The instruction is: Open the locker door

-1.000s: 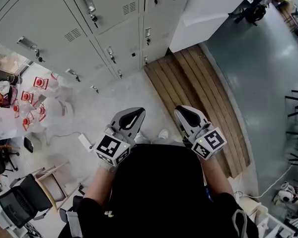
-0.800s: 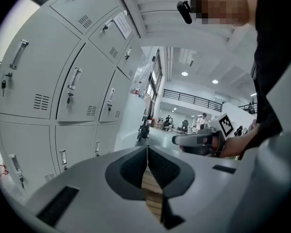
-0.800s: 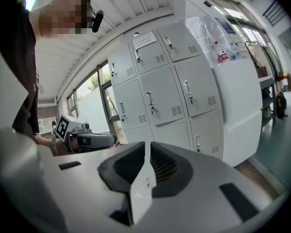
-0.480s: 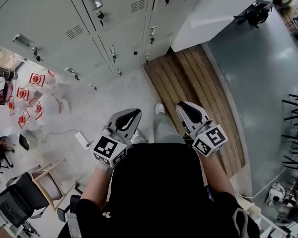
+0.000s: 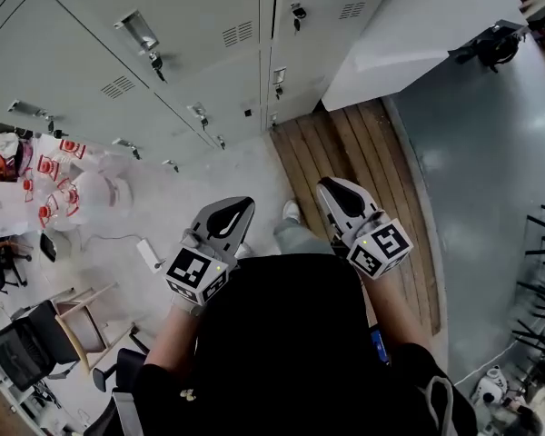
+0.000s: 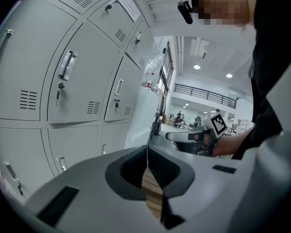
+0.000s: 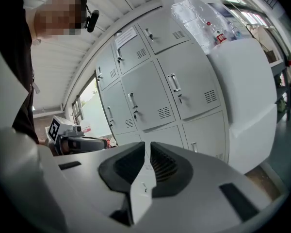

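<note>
Lockers (image 5: 73, 89) of grey metal stand along the far side of the room, every door shut, and nothing shows which one is meant. A likely locker door (image 5: 195, 7) lies far and a little left, with an upright handle (image 5: 138, 30) toward its left side and a key (image 5: 154, 62) hanging in the lock just below. The left hand-held gripper (image 5: 235, 209) and the right hand-held gripper (image 5: 331, 192) are side by side low in front of the person, over the floor (image 5: 209, 171). Both point toward the lockers, well apart from any door. Each is clenched on nothing: the left gripper view shows its jaws meeting at the tips, and the right gripper view shows its jaws drawn to a thin slit. The step in hand looks like the approach. To do it well, I would settle on one door first, bring one gripper level with that handle, and release its jaws before arriving. That way they pass either side of the bar rather than knock against it. The grip should sit squarely across the bar, clear of the key. Whether the lock is turned cannot be told, so a gentle first pull along the hinge's arc seems wise. The wooden platform (image 5: 354, 153) on the right, before the white cabinet (image 5: 409, 16), is an edge to mind underfoot.
</note>
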{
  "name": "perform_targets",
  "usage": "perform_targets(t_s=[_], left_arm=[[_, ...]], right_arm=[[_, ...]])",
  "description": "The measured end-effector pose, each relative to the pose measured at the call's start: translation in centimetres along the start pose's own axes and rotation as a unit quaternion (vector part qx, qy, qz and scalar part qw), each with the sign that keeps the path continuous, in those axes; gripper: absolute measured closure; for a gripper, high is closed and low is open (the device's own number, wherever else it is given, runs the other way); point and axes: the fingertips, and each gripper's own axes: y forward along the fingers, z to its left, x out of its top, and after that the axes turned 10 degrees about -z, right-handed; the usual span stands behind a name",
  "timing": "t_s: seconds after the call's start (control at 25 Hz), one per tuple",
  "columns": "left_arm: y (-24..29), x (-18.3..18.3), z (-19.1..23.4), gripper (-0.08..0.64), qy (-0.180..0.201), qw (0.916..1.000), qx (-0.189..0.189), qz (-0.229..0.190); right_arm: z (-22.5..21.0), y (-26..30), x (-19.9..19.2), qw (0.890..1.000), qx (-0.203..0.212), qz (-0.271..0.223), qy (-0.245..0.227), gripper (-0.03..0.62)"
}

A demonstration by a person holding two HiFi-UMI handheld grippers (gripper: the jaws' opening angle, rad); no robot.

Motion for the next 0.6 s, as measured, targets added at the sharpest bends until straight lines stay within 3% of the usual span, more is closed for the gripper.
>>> perform_targets(t_s=[0.36, 0.6], left_arm=[[5.7, 1.6, 2.0, 0.537, 0.010, 0.9959, 0.089, 0.002], [6.5, 0.8, 2.7, 0.537, 0.009, 0.9916, 0.129, 0.013]], right_arm=[[-8.2, 3.4, -0.1, 0.999, 0.037, 0.026, 0.012, 0.540], [-10.5, 5.8, -2.4, 0.996, 0.066, 0.051, 0.022, 0.540]])
